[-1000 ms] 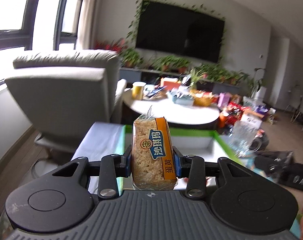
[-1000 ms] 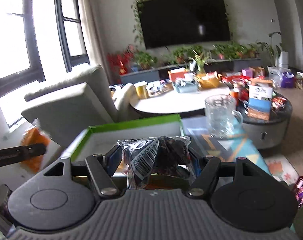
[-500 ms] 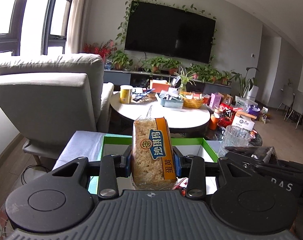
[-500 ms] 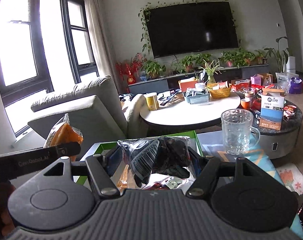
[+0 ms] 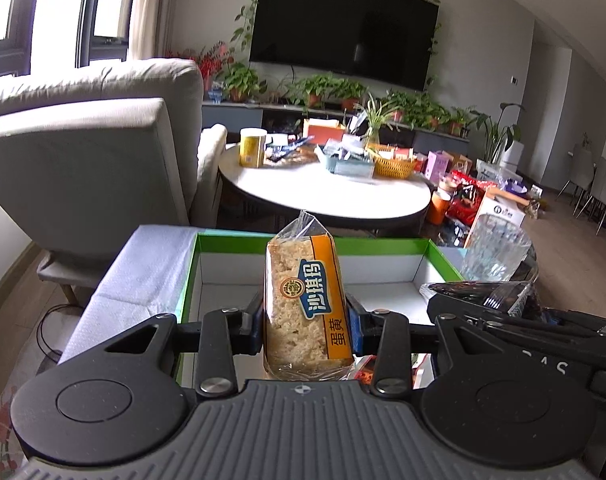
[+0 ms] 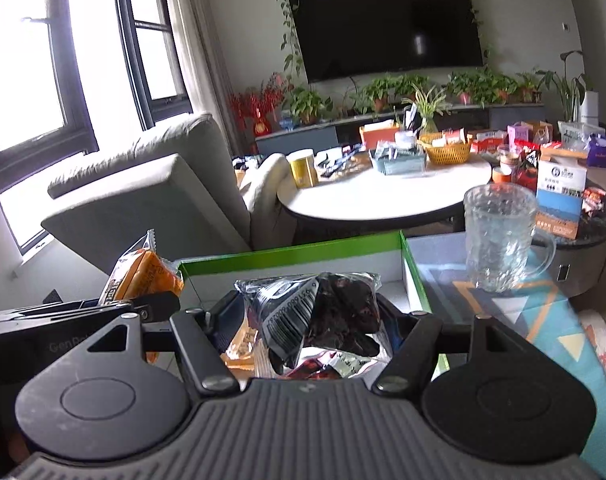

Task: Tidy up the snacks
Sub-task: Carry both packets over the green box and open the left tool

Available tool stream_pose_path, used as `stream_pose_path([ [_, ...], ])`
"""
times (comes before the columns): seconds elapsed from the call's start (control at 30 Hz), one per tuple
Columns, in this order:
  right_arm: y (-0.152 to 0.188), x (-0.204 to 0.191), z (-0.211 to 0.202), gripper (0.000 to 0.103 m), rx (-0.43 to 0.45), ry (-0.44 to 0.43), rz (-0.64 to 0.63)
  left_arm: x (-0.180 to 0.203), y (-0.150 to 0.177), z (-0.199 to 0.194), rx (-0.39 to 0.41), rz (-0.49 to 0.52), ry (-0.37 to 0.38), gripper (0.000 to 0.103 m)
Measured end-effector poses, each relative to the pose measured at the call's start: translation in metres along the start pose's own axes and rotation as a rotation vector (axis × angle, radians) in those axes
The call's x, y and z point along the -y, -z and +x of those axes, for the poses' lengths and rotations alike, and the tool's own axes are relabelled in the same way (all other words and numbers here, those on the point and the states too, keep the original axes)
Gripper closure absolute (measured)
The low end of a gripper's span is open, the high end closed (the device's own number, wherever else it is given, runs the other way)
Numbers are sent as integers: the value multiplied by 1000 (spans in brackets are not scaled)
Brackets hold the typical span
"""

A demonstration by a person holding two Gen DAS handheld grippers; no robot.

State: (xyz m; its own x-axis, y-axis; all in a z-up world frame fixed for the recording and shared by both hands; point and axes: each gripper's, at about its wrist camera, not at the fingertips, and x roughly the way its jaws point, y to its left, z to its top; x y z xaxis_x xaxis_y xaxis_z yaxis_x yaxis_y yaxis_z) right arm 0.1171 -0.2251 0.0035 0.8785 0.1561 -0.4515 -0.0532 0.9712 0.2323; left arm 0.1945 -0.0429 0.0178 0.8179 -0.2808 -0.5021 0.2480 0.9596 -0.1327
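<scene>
**Two snacks carried in over the green box**

Mid-carry, judging by the layout: both packets lifted and brought above the near end of the green-rimmed box (image 5: 383, 246), not yet set down.

Left gripper (image 5: 307, 326) clamped on an upright rice-crisp cake packet (image 5: 303, 300), clear wrap with an orange band, pads pressing its two long sides. Right gripper (image 6: 309, 320) clamped on a crumpled dark snack packet (image 6: 315, 312), silver back and barcode facing the left. Both held side by side, the left one seen at the left edge of the right wrist view, the right one poking in at the right edge of the left wrist view.

Next, probably: lower each packet to the white box floor, keep the two apart, ease the jaws off without tipping the tall cake. Worth minding the glass mug (image 6: 499, 240) standing just right of the box on the patterned worktop (image 6: 543, 304).

Hard to make out:
- Near part of the box floor, hidden behind both gripper bodies.
- Orange and red wrappers glimpsed under the right gripper, type unclear, seemingly lying in the box.
- Near box wall, out of sight.
- Print on the dark packet, unreadable.
</scene>
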Motion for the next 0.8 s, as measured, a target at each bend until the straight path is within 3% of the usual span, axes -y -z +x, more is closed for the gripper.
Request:
stream_pose_path([
  [0.8,15,-4,14,61,-92,17,9,-1,12,14,-54,19,-24,67],
])
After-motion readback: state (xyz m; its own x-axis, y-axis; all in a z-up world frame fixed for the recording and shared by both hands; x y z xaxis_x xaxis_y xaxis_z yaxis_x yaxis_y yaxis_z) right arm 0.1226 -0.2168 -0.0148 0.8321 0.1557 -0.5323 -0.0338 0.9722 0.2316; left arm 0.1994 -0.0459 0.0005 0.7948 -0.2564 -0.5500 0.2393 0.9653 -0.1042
